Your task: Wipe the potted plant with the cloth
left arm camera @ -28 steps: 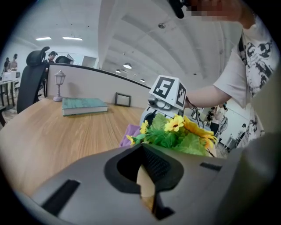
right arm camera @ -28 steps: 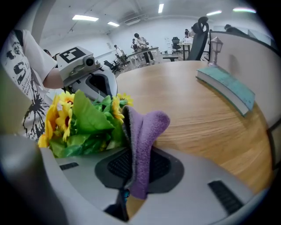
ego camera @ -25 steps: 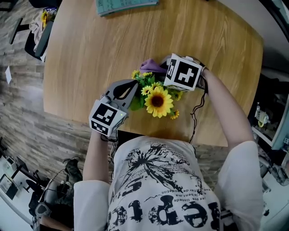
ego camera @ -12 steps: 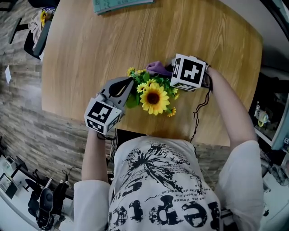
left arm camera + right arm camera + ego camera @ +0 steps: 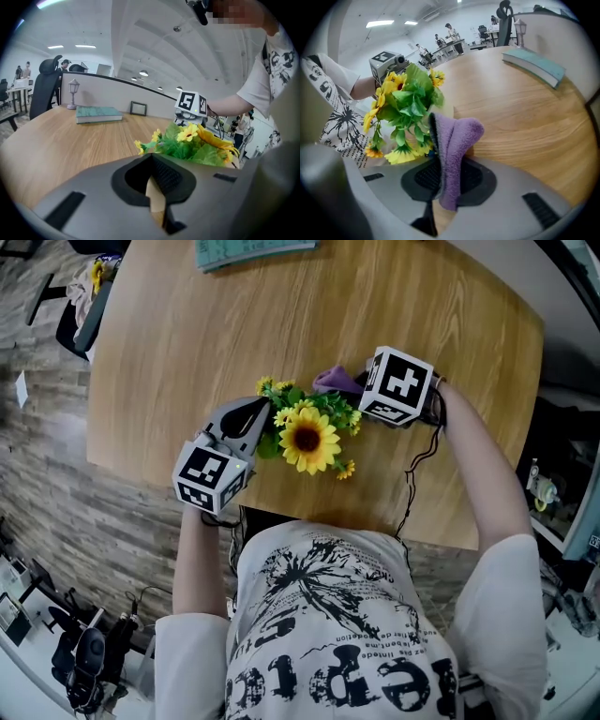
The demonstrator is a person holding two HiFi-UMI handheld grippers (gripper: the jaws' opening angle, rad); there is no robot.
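Right gripper [image 5: 443,186] tilts steeply down, pinching cloth [image 5: 453,136]

The sunflower potted plant [image 5: 307,437] is standing on the table [image 5: 187,352]; the purple cloth [image 5: 452,140], pinched in the right gripper [image 5: 443,176], is touching its leaves.

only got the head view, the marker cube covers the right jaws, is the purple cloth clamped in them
observer: yes, the right gripper is shut on the purple cloth, which stands up folded above the jaws.
operator: touching the plant?
observer: its edge looks pressed against the plant, on the green leaves.
operator: left jaws?
observer: the left gripper is shut with nothing between its jaws, plant just beyond.
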